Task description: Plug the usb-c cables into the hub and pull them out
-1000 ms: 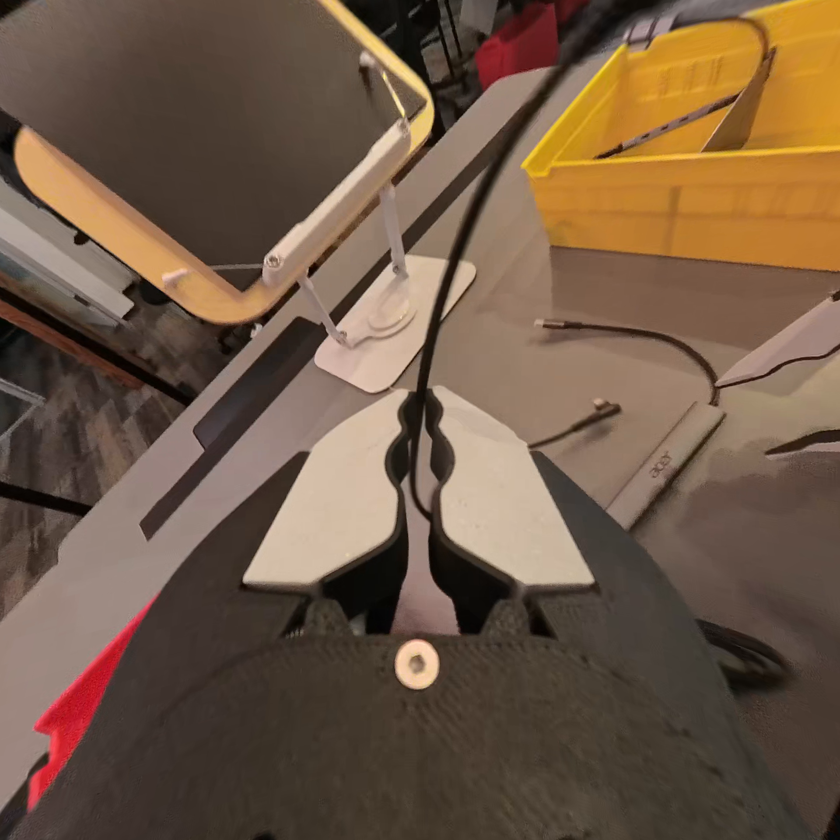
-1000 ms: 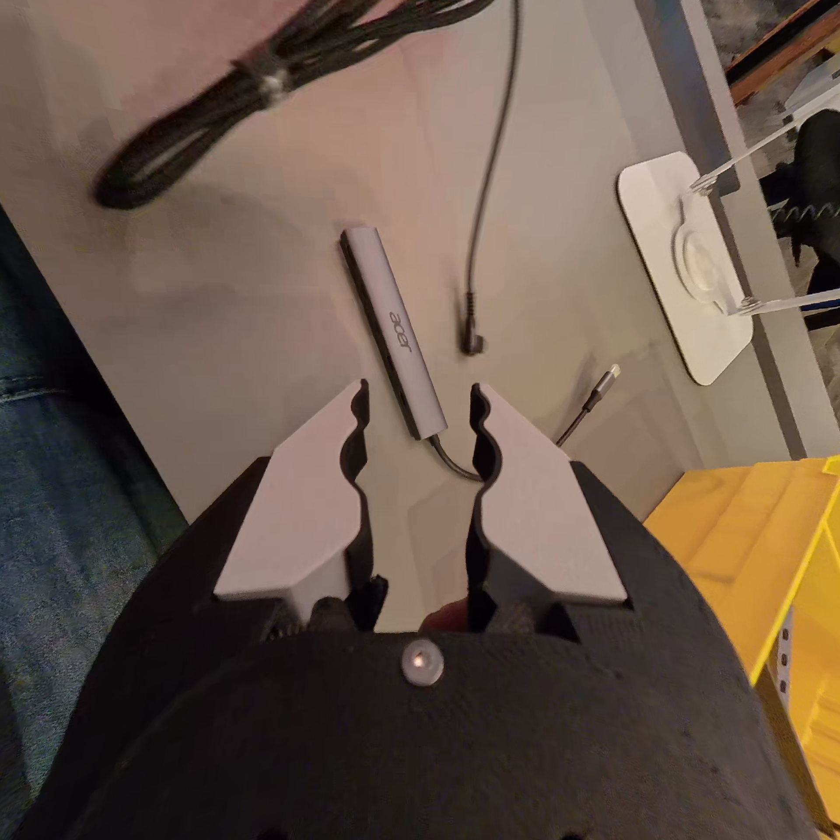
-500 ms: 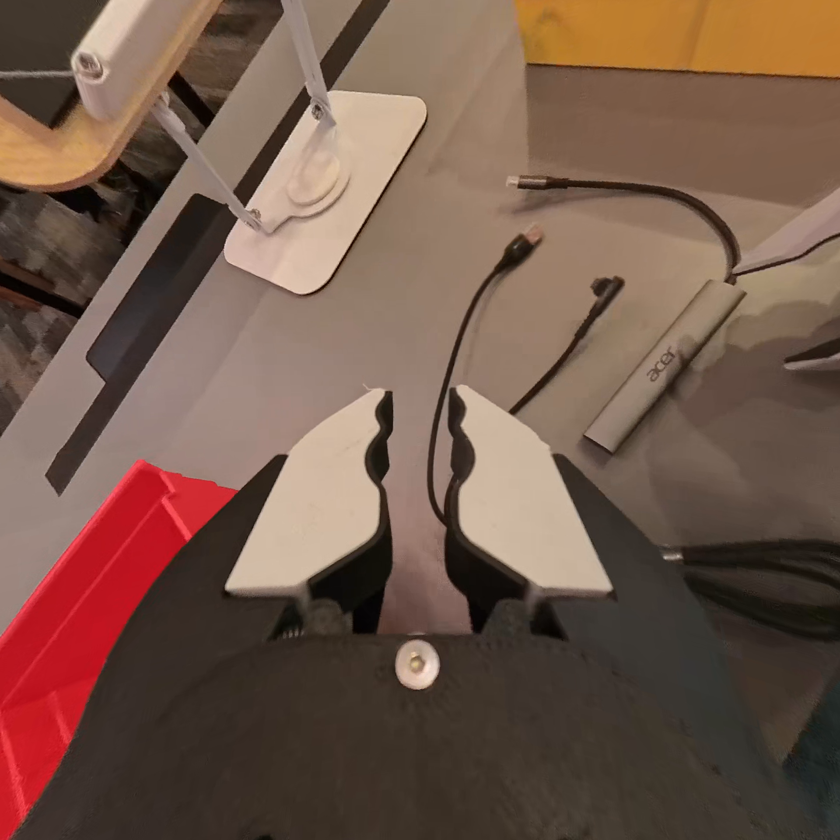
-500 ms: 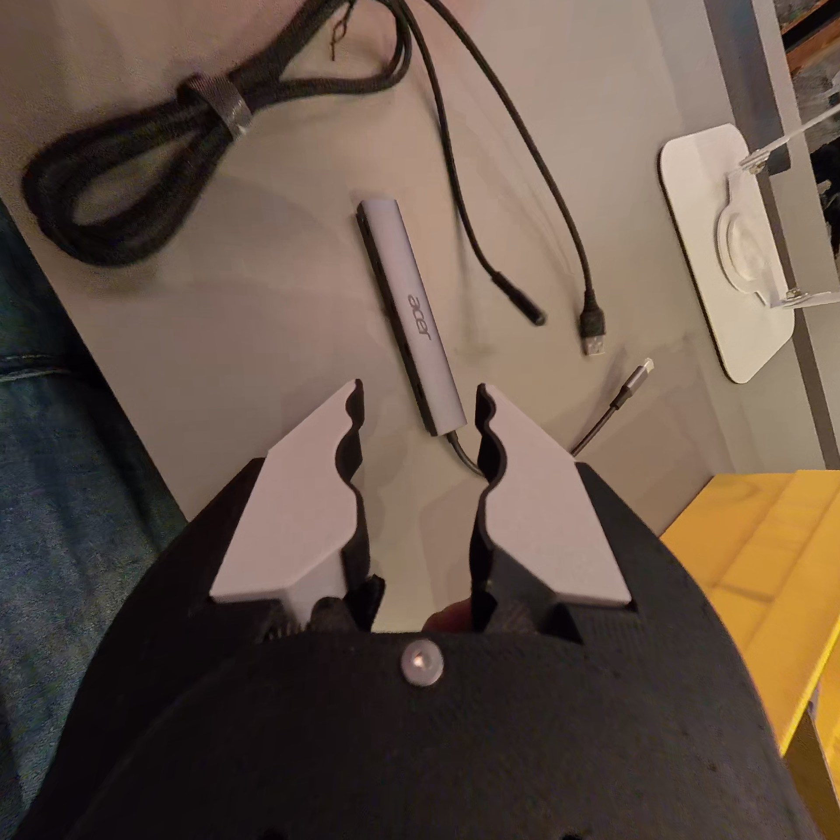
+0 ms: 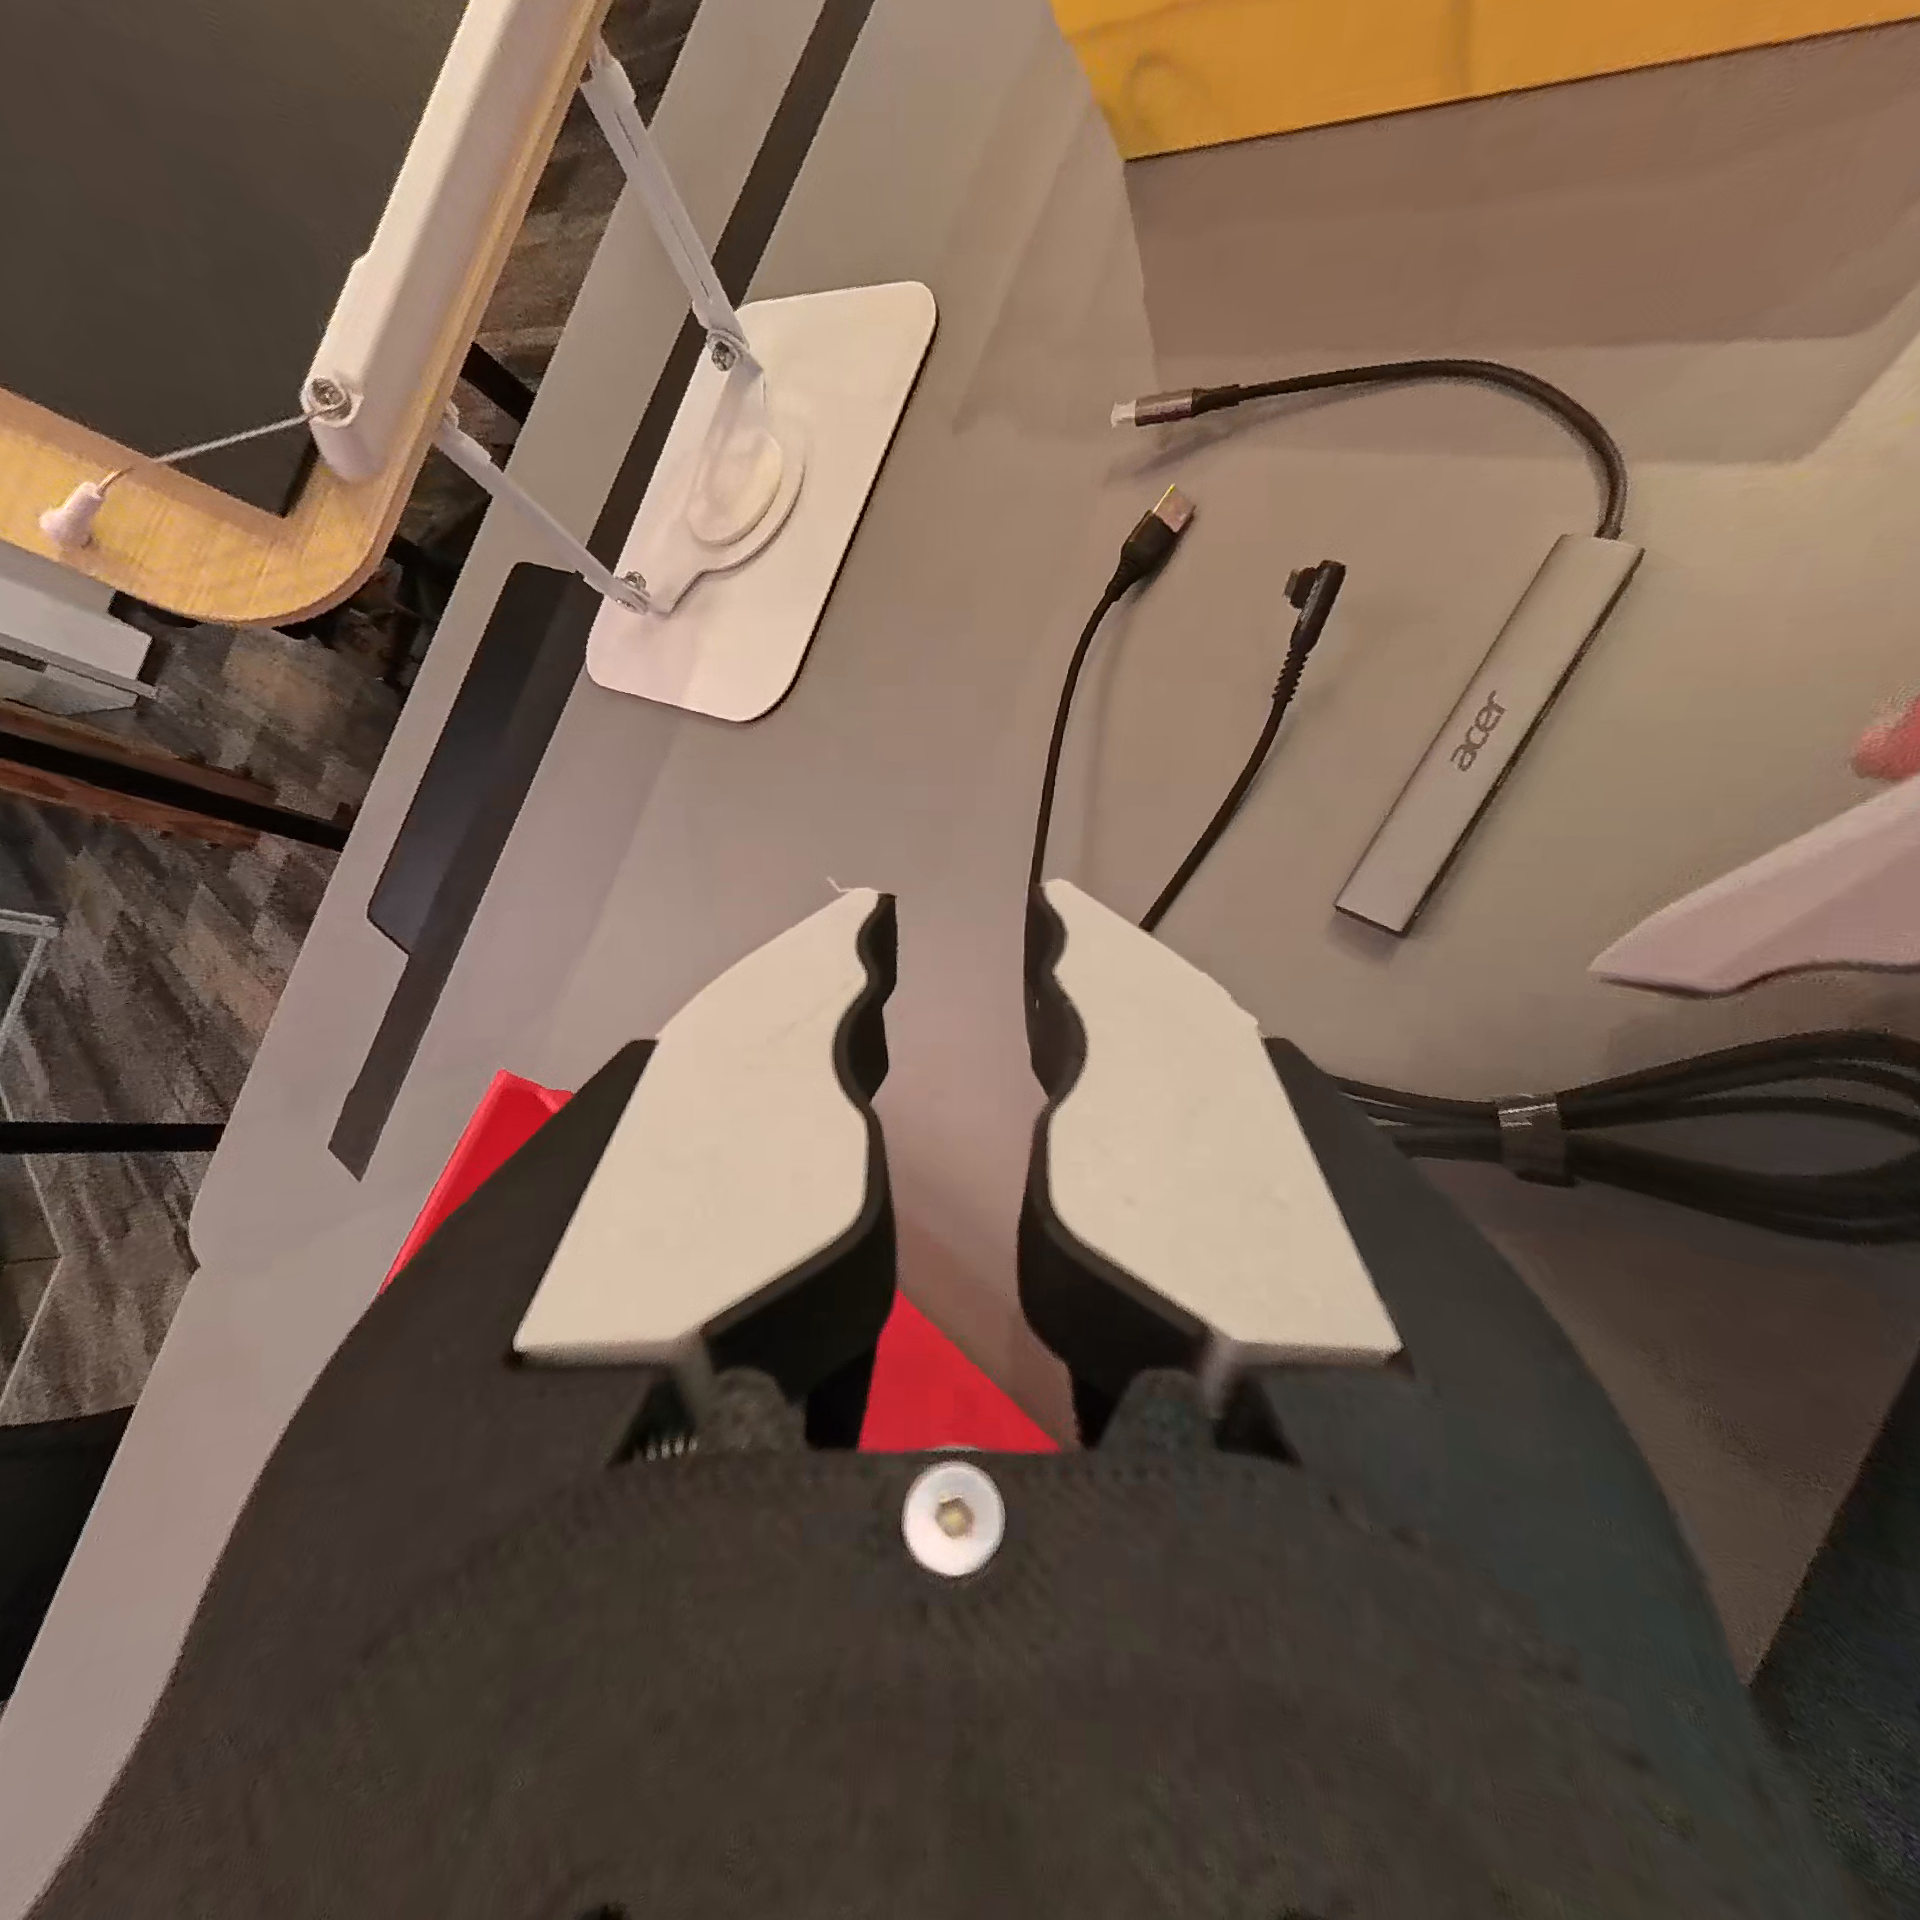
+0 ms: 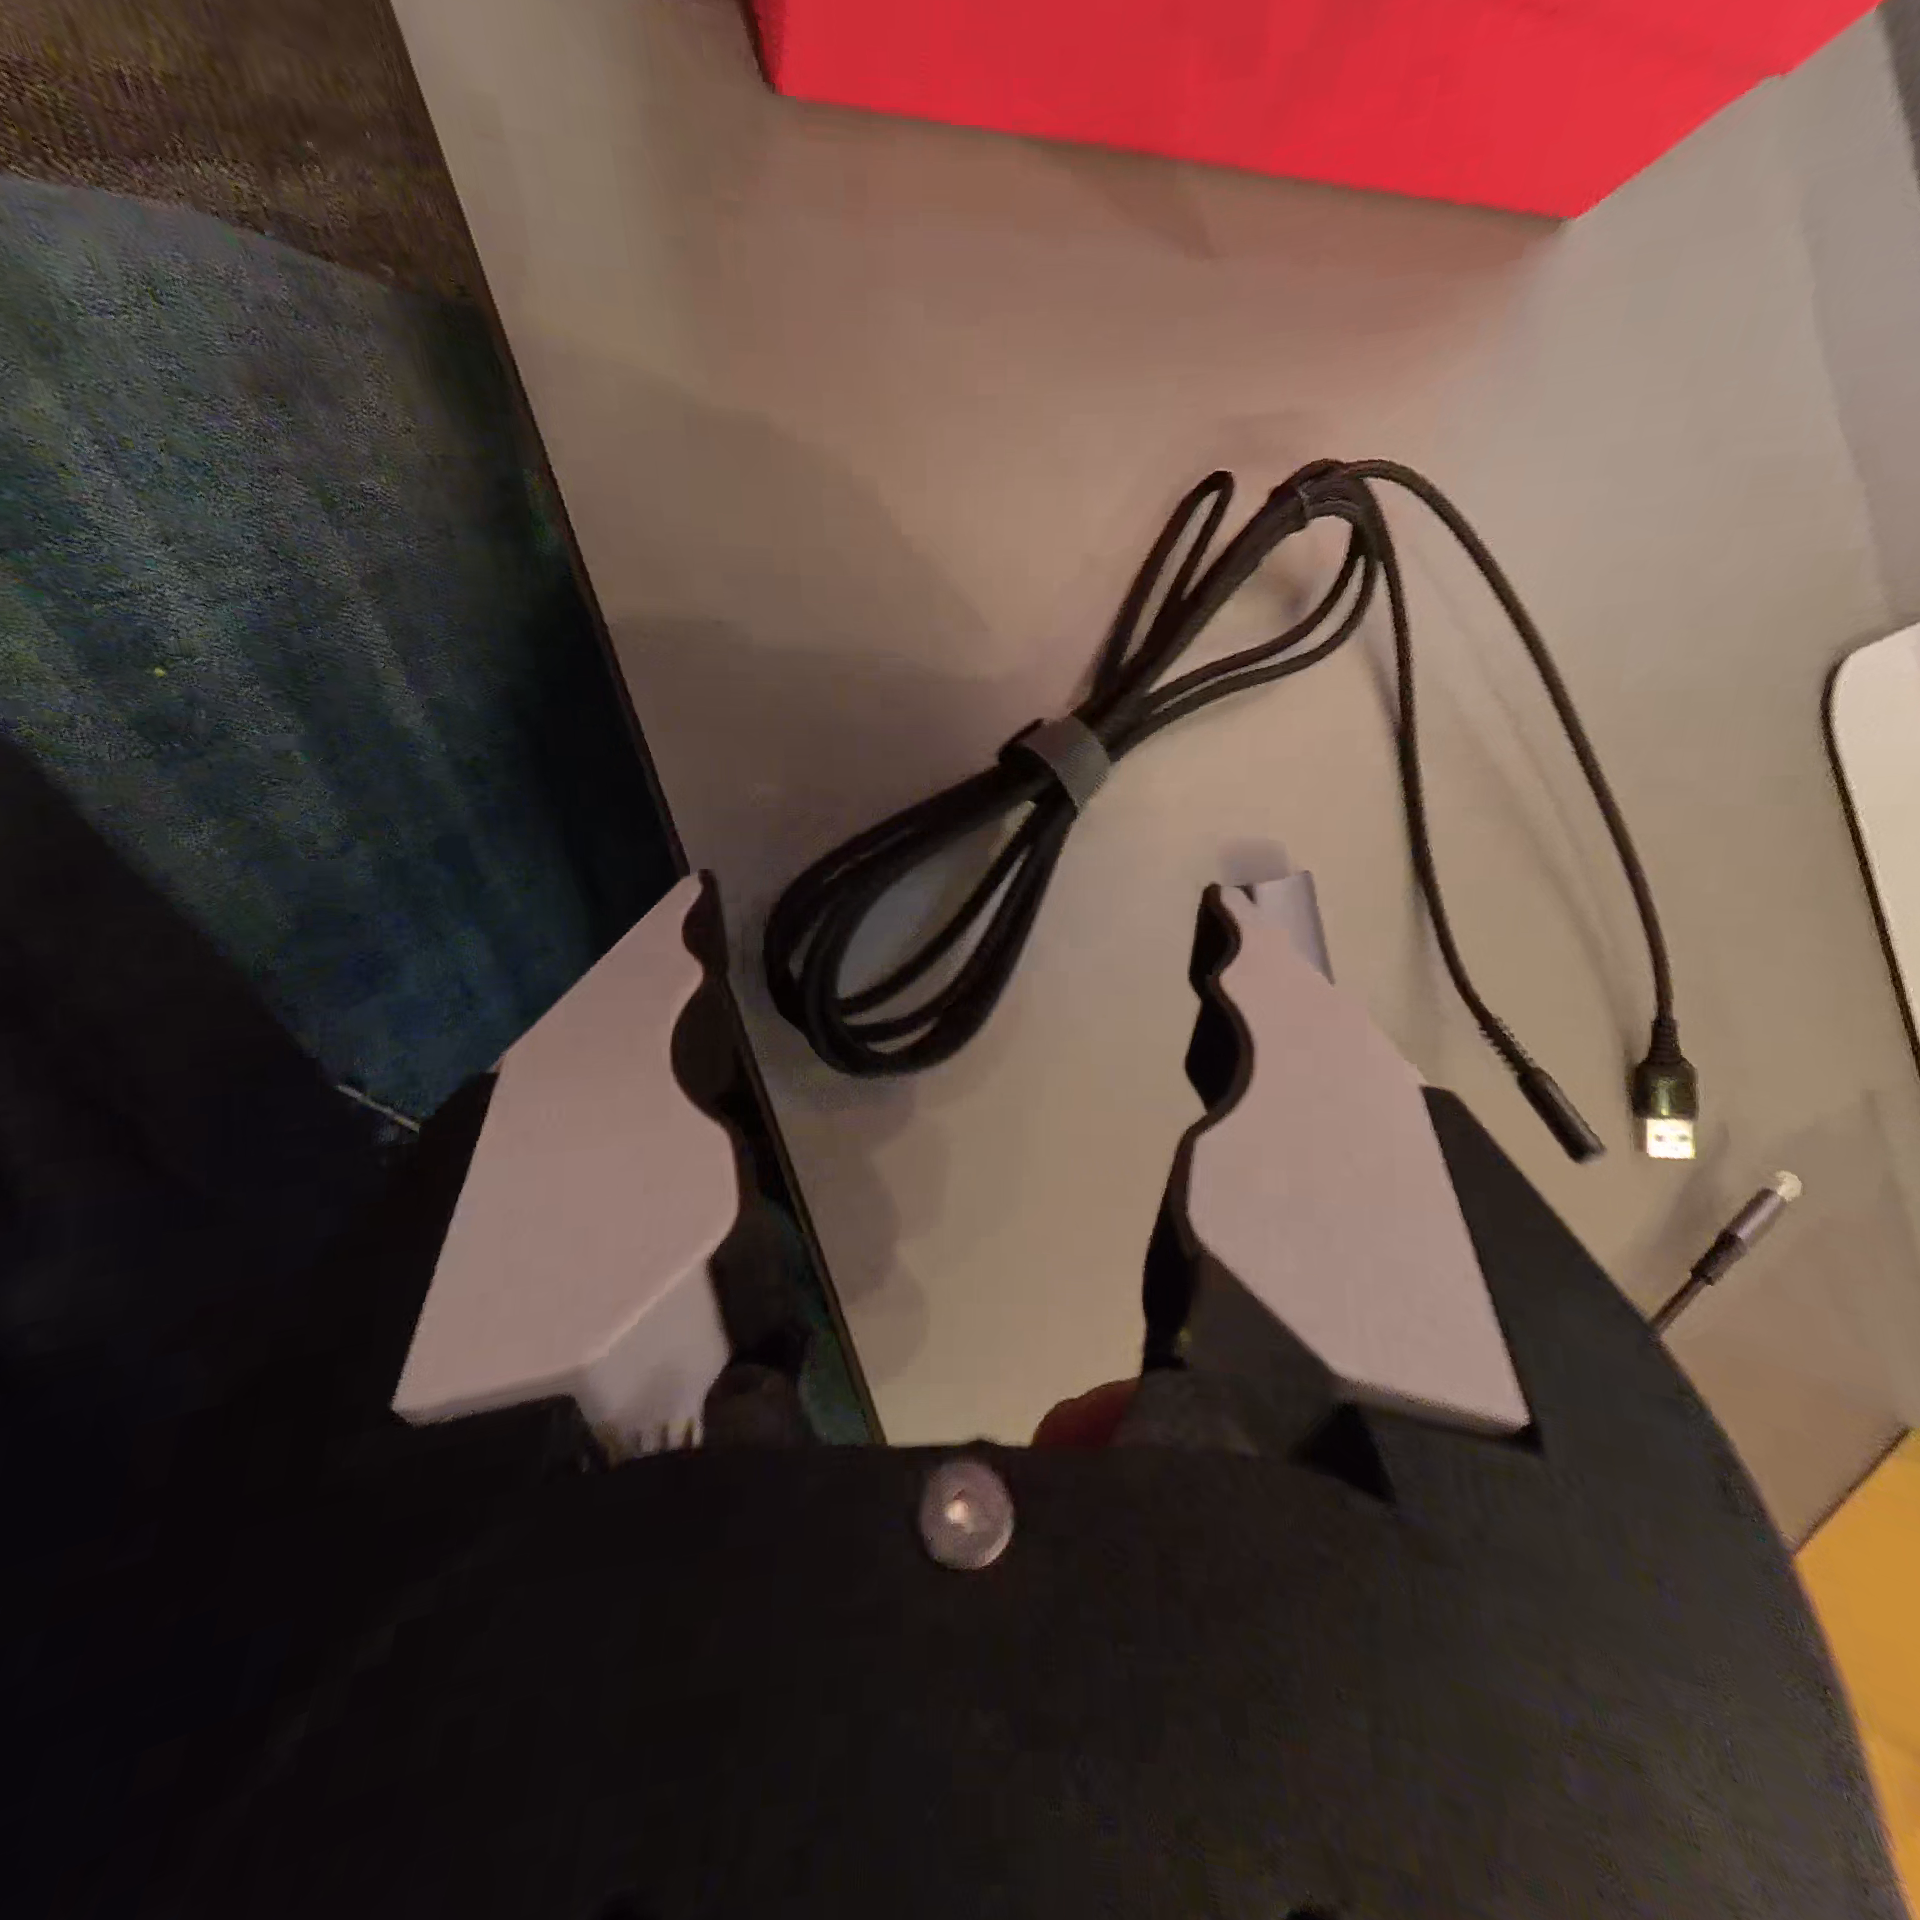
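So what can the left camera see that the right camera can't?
Only the left wrist view shows the whole grey hub, the white lamp stand's base with its legs, and the floor past the table edge.

Only the right wrist view shows the whole bundled black cable with its strap and loops, and blue cloth off the table edge.

Both show the two loose plugs lying free, the flat one and the angled one, the hub's own silver plug, a red bin, and each camera's open gripper.
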`<act>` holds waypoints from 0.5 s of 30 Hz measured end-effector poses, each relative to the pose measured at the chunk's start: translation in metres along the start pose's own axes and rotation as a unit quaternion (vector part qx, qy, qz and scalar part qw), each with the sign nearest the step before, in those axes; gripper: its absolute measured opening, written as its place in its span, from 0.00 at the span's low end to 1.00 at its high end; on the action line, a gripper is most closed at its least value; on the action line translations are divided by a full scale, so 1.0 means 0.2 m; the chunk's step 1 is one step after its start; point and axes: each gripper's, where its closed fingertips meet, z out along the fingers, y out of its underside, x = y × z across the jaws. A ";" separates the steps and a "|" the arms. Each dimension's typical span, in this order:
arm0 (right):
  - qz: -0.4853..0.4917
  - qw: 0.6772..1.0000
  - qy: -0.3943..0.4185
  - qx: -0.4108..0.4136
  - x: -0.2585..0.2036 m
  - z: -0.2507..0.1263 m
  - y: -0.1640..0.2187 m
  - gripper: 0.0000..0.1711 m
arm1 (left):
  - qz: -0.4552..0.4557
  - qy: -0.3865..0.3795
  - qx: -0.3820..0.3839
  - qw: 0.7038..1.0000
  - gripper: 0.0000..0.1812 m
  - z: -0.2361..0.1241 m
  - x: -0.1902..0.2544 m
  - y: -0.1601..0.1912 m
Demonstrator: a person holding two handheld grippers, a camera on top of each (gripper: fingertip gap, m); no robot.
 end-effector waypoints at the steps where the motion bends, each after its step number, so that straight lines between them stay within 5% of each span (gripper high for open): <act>1: 0.001 1.000 0.000 -0.006 -0.02 0.03 0.00 0.51 | 0.001 0.000 -0.001 1.000 0.13 0.00 0.00 0.00; 4: 0.013 1.000 -0.002 -0.018 -0.04 0.09 0.00 0.45 | 0.003 0.001 -0.001 1.000 0.13 0.01 0.01 0.00; 7: 0.029 0.999 -0.015 -0.015 -0.04 0.12 0.00 0.28 | 0.004 0.002 0.001 1.000 0.13 0.00 0.01 -0.01; 15: 0.054 0.998 -0.001 -0.015 0.06 0.13 0.05 0.17 | 0.006 0.009 -0.001 1.000 0.13 0.01 0.01 0.01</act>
